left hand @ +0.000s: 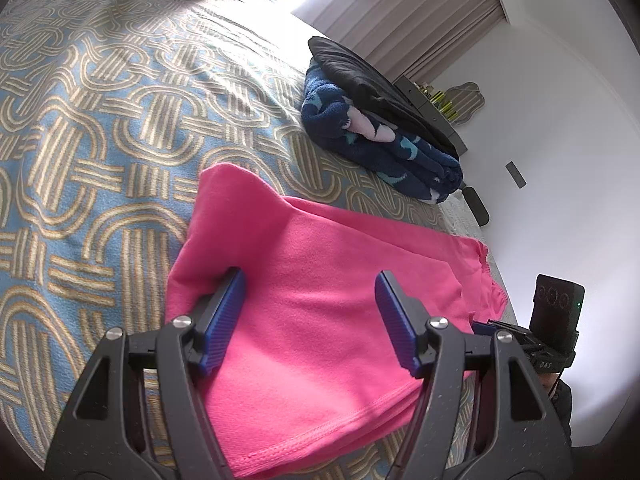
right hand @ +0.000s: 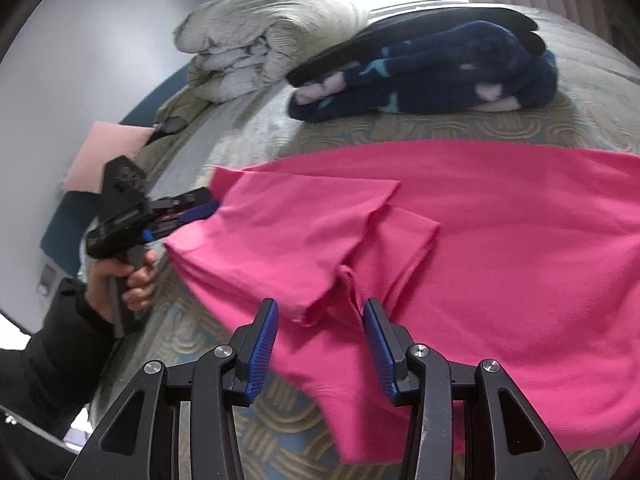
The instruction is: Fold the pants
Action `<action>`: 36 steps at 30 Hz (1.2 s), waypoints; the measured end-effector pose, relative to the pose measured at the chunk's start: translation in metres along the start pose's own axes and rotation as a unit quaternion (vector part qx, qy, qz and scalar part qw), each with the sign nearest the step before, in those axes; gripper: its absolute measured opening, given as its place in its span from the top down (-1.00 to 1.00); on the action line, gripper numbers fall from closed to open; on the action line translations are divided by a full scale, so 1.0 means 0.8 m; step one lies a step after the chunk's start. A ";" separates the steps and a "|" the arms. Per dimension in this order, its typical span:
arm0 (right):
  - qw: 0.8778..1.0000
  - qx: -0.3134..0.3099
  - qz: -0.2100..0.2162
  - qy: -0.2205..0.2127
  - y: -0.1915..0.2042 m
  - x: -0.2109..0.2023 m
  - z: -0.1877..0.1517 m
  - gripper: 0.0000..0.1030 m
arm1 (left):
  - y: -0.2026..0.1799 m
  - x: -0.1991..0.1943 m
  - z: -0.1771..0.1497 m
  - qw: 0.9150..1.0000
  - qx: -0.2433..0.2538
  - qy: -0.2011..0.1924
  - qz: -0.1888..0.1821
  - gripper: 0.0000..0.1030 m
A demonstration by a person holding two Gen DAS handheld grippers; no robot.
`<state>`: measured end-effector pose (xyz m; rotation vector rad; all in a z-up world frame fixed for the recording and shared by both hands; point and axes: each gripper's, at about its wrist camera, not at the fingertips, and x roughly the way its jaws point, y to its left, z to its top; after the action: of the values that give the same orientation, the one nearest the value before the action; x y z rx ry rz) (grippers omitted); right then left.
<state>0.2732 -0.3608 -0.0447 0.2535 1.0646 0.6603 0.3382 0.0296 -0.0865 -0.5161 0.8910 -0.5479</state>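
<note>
The pink pants (right hand: 480,240) lie partly folded on the bed (left hand: 80,120); the left tool (left hand: 310,316) and right tool (right hand: 320,340) are both spread wide, holding nothing. The loose flap at 12 o'clock from the right tool could slip and bunch; soft cloth slides easily.

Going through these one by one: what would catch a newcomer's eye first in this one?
The bright pink pants dominate, spread over the patterned bedspread right ahead of both grippers. Behind them sits a folded navy fleece blanket with a black garment on top. The left gripper and right gripper both hover over the pink fabric with jaws open.
</note>
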 end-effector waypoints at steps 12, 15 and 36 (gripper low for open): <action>0.999 -0.017 -0.029 -0.025 0.007 -0.011 -0.001 0.94 | 0.004 -0.004 0.003 0.999 -0.013 0.006 0.043 0.18; 0.999 -0.018 -0.025 -0.026 0.006 -0.017 0.002 0.94 | -0.005 -0.002 0.002 0.998 0.003 0.010 0.064 0.18; 0.992 -0.123 -0.037 -0.006 0.026 -0.036 -0.004 0.70 | -0.011 0.002 0.004 0.996 0.021 0.017 0.085 0.17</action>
<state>0.2538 -0.3626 -0.0152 0.0044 0.9664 0.7136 0.3396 0.0225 -0.0806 -0.3901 0.9438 -0.4204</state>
